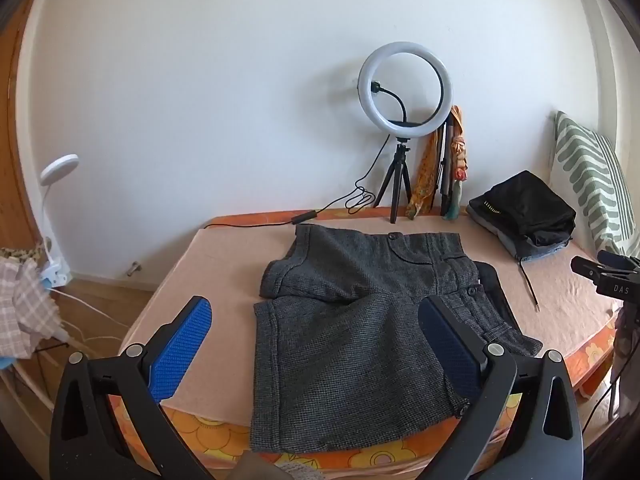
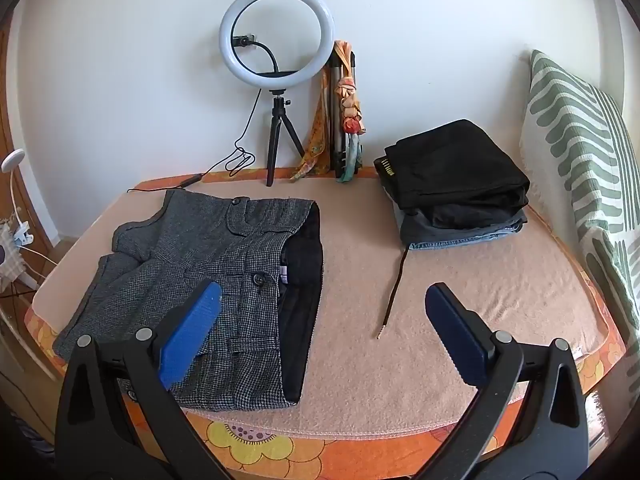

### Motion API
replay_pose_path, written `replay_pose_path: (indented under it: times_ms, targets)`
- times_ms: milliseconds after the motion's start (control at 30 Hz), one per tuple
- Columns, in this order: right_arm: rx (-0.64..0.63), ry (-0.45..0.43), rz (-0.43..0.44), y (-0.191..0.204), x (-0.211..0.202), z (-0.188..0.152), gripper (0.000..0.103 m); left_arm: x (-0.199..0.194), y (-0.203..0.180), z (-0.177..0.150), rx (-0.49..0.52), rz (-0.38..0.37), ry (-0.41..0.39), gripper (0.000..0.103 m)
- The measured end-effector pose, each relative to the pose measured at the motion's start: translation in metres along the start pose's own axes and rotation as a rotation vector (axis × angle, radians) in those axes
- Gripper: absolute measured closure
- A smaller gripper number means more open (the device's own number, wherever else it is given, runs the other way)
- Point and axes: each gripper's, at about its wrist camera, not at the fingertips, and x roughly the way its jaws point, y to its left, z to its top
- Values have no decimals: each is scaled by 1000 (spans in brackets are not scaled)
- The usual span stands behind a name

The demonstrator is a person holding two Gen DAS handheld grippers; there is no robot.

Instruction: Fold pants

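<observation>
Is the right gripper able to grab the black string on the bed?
Probably yes. The right gripper is open, and the black string lies bare on the bed cover just ahead of it, with nothing between them.

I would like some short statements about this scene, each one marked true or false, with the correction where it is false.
1. The grey shorts lie spread flat on the bed. True.
2. The left hand-held gripper grips a leg of the shorts. False: it is open and holds nothing.
3. A ring light stands on a tripod by the wall. True.
4. The folded clothes pile has a white garment on top. False: the top one is black.
5. The right hand-held gripper is open. True.
</observation>
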Motion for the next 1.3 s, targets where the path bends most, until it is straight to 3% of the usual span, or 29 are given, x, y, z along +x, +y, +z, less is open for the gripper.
replay_pose_path:
  times_ms: [1300]
  targets:
    - [17,-5,15,2,0,0,0,3,1,6,-11,-3,5,0]
